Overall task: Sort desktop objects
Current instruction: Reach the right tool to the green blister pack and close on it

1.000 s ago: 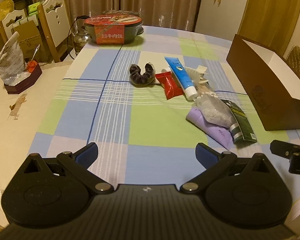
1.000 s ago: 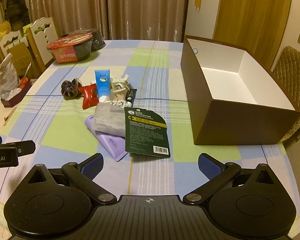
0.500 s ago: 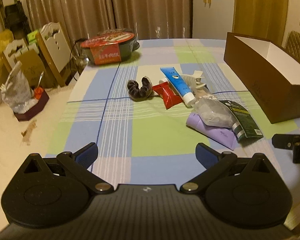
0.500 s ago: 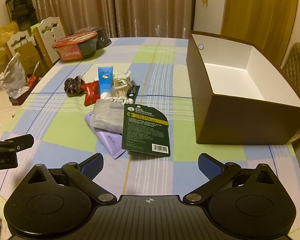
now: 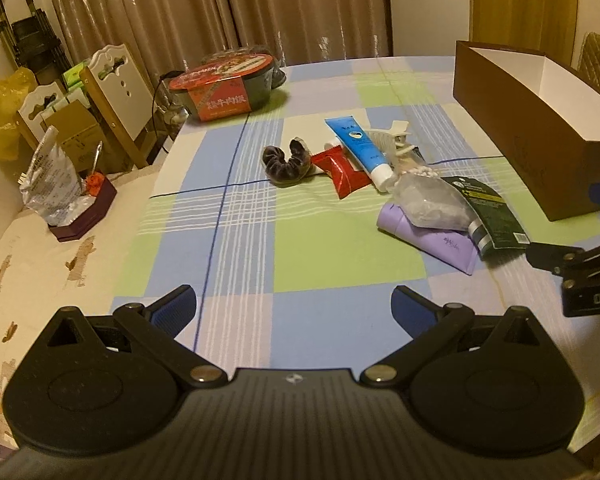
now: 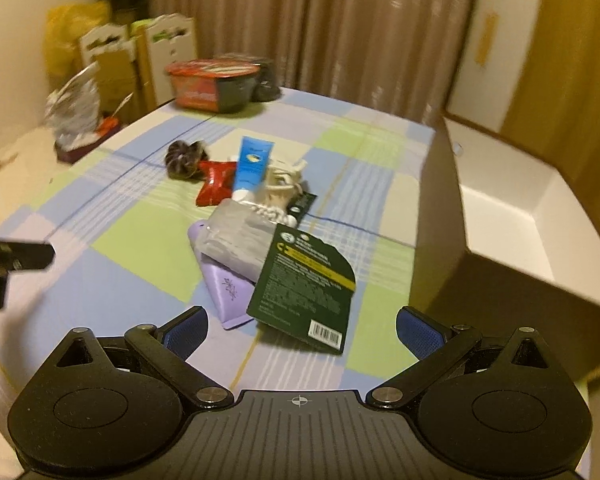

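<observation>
A heap of small items lies mid-table: a dark scrunchie, a red packet, a blue tube, a white hair clip, a clear bag, a purple pouch and a dark green sachet. The brown box with a white inside stands open on the right. My left gripper hovers open over the near edge, well short of the heap. My right gripper is open just before the green sachet, nothing between its fingers.
A red-lidded instant meal bowl sits at the table's far left. Beyond the left edge are chairs and a foil bag on a side surface. The checked tablecloth is bare in front of the heap.
Both grippers have moved forward and tilted; the right one swung closer to the green sachet and its view is blurred by motion. Nothing on the table has shifted.
</observation>
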`<state>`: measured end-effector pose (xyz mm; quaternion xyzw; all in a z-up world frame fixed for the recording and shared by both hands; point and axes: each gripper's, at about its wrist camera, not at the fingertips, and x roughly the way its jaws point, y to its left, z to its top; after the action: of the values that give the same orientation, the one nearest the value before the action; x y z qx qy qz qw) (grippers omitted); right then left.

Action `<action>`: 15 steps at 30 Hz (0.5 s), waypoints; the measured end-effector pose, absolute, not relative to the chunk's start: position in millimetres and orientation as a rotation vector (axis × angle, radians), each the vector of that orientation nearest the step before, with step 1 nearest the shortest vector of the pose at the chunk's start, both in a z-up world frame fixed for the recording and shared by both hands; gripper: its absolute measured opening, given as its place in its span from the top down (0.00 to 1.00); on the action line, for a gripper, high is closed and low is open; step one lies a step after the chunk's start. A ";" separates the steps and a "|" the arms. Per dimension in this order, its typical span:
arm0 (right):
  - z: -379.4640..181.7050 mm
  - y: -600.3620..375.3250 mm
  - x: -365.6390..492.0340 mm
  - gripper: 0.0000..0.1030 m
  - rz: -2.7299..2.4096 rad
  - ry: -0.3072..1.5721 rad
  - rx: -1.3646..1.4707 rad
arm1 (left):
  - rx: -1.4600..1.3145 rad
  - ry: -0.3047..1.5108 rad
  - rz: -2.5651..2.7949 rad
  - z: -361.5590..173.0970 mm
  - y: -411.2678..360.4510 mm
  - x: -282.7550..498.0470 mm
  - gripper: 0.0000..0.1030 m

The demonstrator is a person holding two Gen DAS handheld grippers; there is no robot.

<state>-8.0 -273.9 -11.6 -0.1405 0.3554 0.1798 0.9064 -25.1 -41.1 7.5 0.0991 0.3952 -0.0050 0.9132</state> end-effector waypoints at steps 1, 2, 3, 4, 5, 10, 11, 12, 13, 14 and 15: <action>-14.2 -271.5 -6.5 0.00 0.378 0.729 -0.313 | 0.208 0.814 -0.011 7.3 -39.7 -24.7 0.00; -16.1 -269.3 -5.1 0.00 0.380 0.723 -0.332 | 0.211 0.816 -0.015 6.6 -38.3 -23.4 0.00; -17.9 -267.1 -3.6 0.00 0.381 0.717 -0.350 | 0.215 0.817 -0.020 5.8 -36.9 -21.5 0.00; -20.1 -264.8 -2.0 0.00 0.383 0.713 -0.367 | 0.221 0.816 -0.029 4.7 -35.7 -18.3 0.01; -22.3 -262.5 -0.4 0.00 0.385 0.709 -0.384 | 0.227 0.812 -0.040 3.4 -34.7 -14.8 0.00; -31.4 -246.8 7.6 0.00 0.365 0.727 -0.465 | 0.257 0.795 -0.144 -8.0 -31.2 13.2 0.01; -33.1 -243.6 9.1 0.00 0.360 0.731 -0.481 | 0.265 0.794 -0.167 -10.4 -30.9 19.3 0.01; -34.8 -240.4 10.7 0.00 0.356 0.735 -0.497 | 0.274 0.791 -0.190 -12.7 -30.6 25.1 0.01; -36.5 -237.2 12.2 0.01 0.351 0.740 -0.513 | 0.284 0.786 -0.212 -15.1 -30.1 30.9 0.01; -38.2 -234.0 13.7 0.01 0.346 0.744 -0.529 | 0.291 0.782 -0.235 -17.5 -29.5 36.4 0.01; -39.9 -230.8 15.2 0.01 0.341 0.748 -0.544 | 0.297 0.779 -0.259 -19.8 -28.5 41.5 0.01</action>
<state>15.2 -230.8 -39.9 -0.2613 0.3593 0.1637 0.8808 41.5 -28.5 -19.8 0.1437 0.3772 -0.1257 0.9062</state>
